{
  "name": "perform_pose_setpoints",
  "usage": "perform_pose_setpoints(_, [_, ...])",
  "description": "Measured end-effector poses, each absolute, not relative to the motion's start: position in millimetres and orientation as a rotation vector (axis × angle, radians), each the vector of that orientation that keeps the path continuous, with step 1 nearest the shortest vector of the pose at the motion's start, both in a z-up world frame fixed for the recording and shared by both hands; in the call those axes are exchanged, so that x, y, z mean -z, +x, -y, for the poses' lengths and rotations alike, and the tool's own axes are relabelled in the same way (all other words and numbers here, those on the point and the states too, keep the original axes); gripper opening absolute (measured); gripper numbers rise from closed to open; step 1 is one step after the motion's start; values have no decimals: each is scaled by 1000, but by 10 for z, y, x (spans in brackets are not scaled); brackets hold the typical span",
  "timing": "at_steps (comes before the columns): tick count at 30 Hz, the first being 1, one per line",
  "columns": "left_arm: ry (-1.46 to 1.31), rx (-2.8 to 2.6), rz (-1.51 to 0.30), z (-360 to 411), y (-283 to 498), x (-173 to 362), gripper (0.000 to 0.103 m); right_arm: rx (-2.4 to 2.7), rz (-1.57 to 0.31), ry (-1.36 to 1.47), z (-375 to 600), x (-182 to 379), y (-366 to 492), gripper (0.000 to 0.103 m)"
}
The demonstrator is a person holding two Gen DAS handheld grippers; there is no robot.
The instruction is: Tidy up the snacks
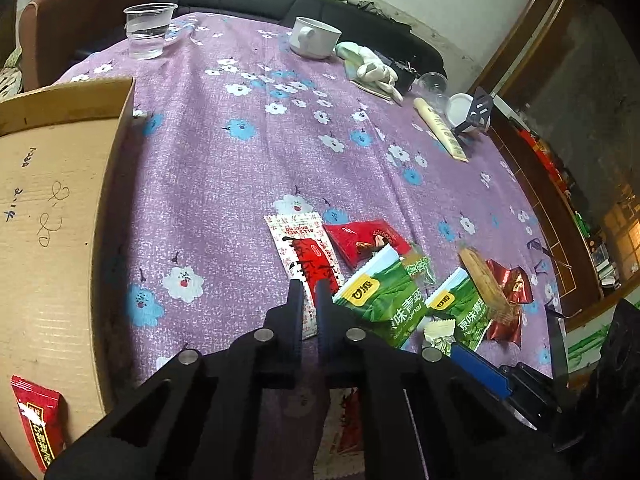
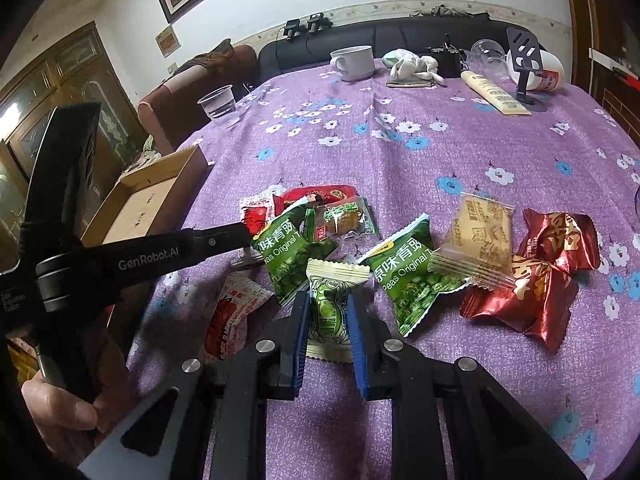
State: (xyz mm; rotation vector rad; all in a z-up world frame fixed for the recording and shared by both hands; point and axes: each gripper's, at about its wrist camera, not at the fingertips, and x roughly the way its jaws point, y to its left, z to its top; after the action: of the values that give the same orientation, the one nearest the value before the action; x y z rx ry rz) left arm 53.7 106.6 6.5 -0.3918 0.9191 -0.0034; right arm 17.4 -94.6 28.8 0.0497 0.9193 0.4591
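The table [image 2: 440,152], under its purple flowered cloth, fills both views, and I keep the snacks heaped at its near edge so both tools can reach them. At nine o'clock in the left wrist view sits the cardboard box [image 1: 52,200], open side up and pulled close because I judge it to be where the snacks go; one dark red packet [image 1: 38,420] already lies in it at seven o'clock.

Out of the heap, two green pea bags [image 2: 408,276] lie at the centre of the right wrist view, with two shiny red wrappers [image 2: 532,280] at three o'clock and a tan biscuit pack [image 2: 480,236] between them.

My left tool [image 1: 309,292] is nearly closed, its jaws pinching the long red-and-white sachet [image 1: 300,244] that runs toward twelve o'clock; I grip it by its near end so it can lift clear of the pile.

My right tool [image 2: 329,312] stands part open, jaws set either side of the small cream-and-green candy [image 2: 330,308], which lies flat on the cloth. Whether the pads already touch it I cannot tell; I judge it the next thing to squeeze.
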Motion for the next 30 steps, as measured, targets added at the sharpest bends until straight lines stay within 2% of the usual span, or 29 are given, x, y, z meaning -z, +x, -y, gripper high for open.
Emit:
perform_pose_setpoints(5, [-408,-8,-940,-1083,571,-70,6,-458,-928,66,976,-281,197,20])
perform_pose_setpoints(7, [-425,-18,-964,-1102,618,-59,17,-454,-931,70,987,-279,200,21])
perform_pose_setpoints(8, [-431,-28,-977,-1111,643,-51,27,-453,-933,74,997,-275,201,22])
perform_pose_setpoints(11, [-417,-33,-994,-1076,739,-64,31,-448,-939,87,1021,-269,213,22])
perform_pose_setpoints(19, [-180,-94,-994,-789,830,-56,31,-447,-941,96,1033,-271,216,21])
perform_pose_setpoints(20, [-145,-99,-986,-746,800,-50,29,-445,-940,95,1035,-271,214,20])
perform_pose_setpoints(22, [-108,-98,-967,-699,724,-44,14,-442,-937,86,1030,-272,206,19])
perform_pose_setpoints(26, [-120,-75,-956,-721,602,-61,9,-437,-912,69,1016,-306,167,16])
perform_pose_setpoints(30, [-151,-65,-951,-784,515,-100,9,-441,-904,77,1026,-320,162,16])
